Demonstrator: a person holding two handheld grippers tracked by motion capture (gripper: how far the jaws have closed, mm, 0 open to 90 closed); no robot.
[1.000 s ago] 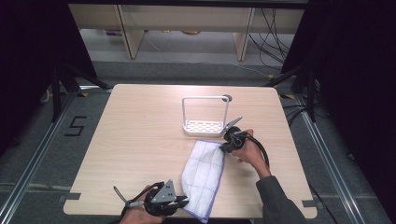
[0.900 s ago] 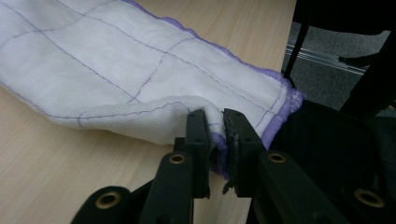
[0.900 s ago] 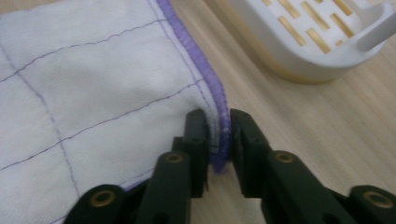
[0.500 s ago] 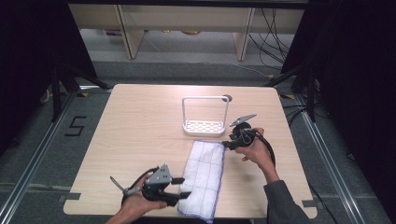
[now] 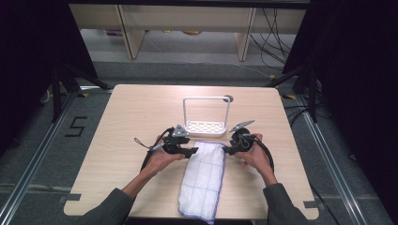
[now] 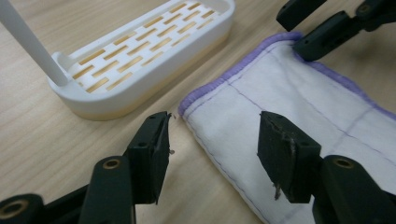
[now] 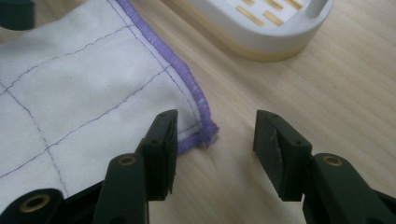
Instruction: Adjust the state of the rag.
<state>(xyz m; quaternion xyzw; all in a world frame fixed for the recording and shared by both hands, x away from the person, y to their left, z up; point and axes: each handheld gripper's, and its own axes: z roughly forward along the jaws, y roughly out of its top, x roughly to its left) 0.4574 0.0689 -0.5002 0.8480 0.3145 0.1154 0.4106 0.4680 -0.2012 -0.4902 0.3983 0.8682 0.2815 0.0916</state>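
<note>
Cloth (image 5: 204,176) flat on the table (image 5: 117,126), in front of the white rack (image 5: 206,119).
Left gripper (image 6: 212,144) and right gripper (image 7: 215,140) gape wide over its far corners, seemingly not gripping.

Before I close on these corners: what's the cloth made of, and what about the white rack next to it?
The cloth looks like soft woven cotton, matte white, with stitched purple grid lines and a purple overlocked hem. The rack looks like moulded plastic or coated metal, smooth satin white, with a slotted tray and a thin tube frame; its pale base band may be a different material, I can't tell.
</note>
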